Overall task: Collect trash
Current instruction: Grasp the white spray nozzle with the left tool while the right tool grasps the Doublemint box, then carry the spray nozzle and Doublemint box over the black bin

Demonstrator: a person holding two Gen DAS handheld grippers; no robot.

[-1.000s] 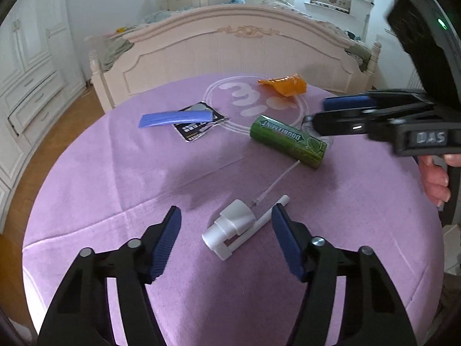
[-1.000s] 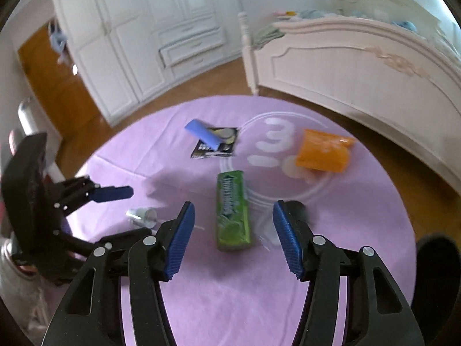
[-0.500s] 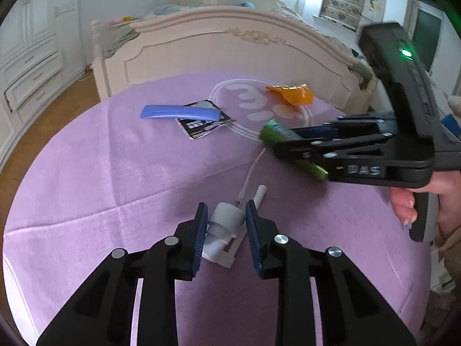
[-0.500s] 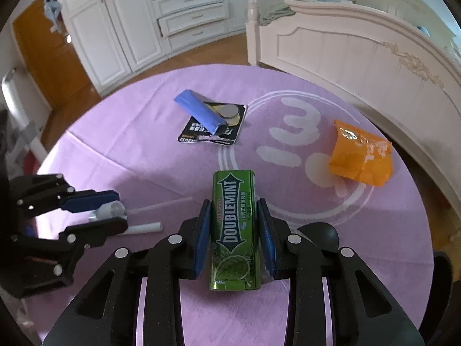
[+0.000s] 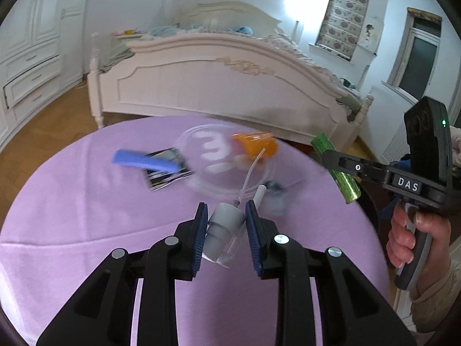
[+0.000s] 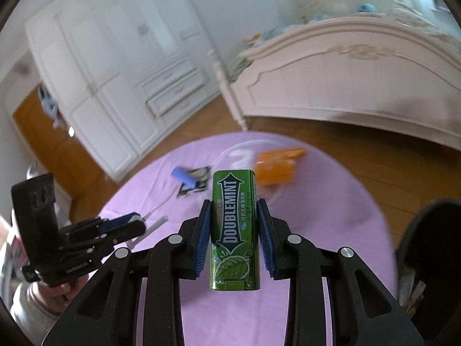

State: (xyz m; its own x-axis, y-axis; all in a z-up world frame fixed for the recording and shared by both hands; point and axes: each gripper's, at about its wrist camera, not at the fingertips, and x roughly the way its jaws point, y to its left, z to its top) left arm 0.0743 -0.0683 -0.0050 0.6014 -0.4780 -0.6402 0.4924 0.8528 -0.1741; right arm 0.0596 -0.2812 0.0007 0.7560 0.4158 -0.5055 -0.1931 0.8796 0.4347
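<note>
**Both tongs clamped on trash above the purple table**

While you held both tools over the purple tablecloth [image 5: 72, 230], your left gripper [image 5: 226, 227] had just closed and was clenched on the white spray pump head [image 5: 224, 225], its thin clear tube [image 5: 250, 170] trailing forward over the cloth. Left of that tube lay the blue wrapper [image 5: 144, 161] on top of a black packet [image 5: 170, 173], both blurred. Further right sat the orange packet [image 5: 256, 147], next to the white printed numeral, with a small grey scrap [image 5: 273, 191] nearer to you. Nothing stood between your left tongs and those pieces. At the right edge, your right gripper [image 6: 234, 230] had also just closed and was grasping the green Doublemint gum pack [image 6: 234, 225] by its long sides, lifted clear of the cloth. Beyond the table stood the white bed footboard [image 5: 230, 86], and a dark bin [image 6: 426, 259] sat just beside the table's right rim.
</note>
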